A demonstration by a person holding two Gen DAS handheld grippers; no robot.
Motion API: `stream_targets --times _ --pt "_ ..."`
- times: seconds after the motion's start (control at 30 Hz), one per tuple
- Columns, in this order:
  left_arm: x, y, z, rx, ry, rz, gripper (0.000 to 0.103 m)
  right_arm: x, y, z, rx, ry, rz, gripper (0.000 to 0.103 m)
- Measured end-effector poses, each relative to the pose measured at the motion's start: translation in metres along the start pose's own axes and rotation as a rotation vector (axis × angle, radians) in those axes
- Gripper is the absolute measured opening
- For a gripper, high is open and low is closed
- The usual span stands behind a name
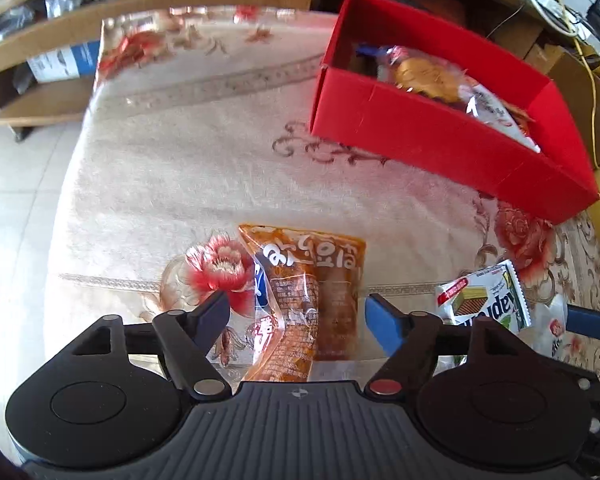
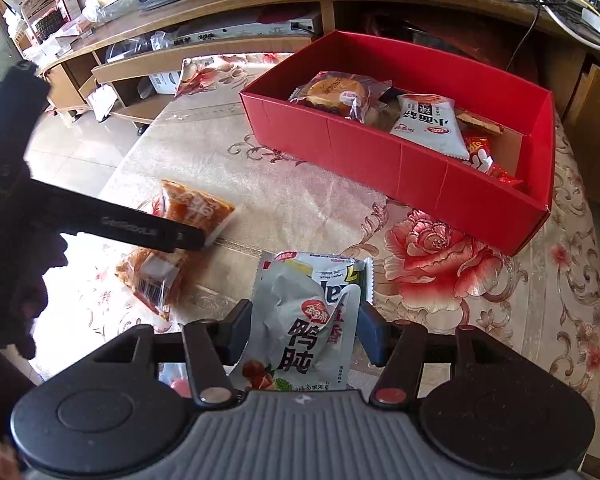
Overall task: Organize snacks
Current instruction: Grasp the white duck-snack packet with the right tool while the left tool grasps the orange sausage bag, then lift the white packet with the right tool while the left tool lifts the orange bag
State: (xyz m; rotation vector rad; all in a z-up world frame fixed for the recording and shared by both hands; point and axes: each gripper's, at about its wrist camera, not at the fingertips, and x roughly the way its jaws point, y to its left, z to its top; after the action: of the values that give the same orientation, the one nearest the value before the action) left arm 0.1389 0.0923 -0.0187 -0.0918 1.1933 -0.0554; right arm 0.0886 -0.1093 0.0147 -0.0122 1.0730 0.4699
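Flat snack packets (image 1: 300, 300) near red box (image 1: 440, 148)

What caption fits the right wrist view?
Right gripper open around a grey snack pouch, red box of snacks behind.

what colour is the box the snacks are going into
Red, inside and out. The box shows best in the right wrist view, with several snack packets already in it.
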Motion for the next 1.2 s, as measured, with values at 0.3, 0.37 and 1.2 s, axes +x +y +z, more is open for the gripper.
stream_targets --times 0.3,0.37,1.2 --pt "-0.001 -0.02 -0.014 0.067 0.009 0.045 0.056 -0.004 -0.002 0.0 0.004 -0.009 0.007 0.054" --pt "-0.004 -0.022 -0.017 0.07 0.004 0.046 0.053 -0.007 -0.003 0.0 0.007 -0.017 0.006 0.055" --pt "-0.007 -0.033 -0.016 0.047 0.013 -0.01 0.083 -0.019 -0.013 0.009 0.033 -0.053 0.015 0.055"
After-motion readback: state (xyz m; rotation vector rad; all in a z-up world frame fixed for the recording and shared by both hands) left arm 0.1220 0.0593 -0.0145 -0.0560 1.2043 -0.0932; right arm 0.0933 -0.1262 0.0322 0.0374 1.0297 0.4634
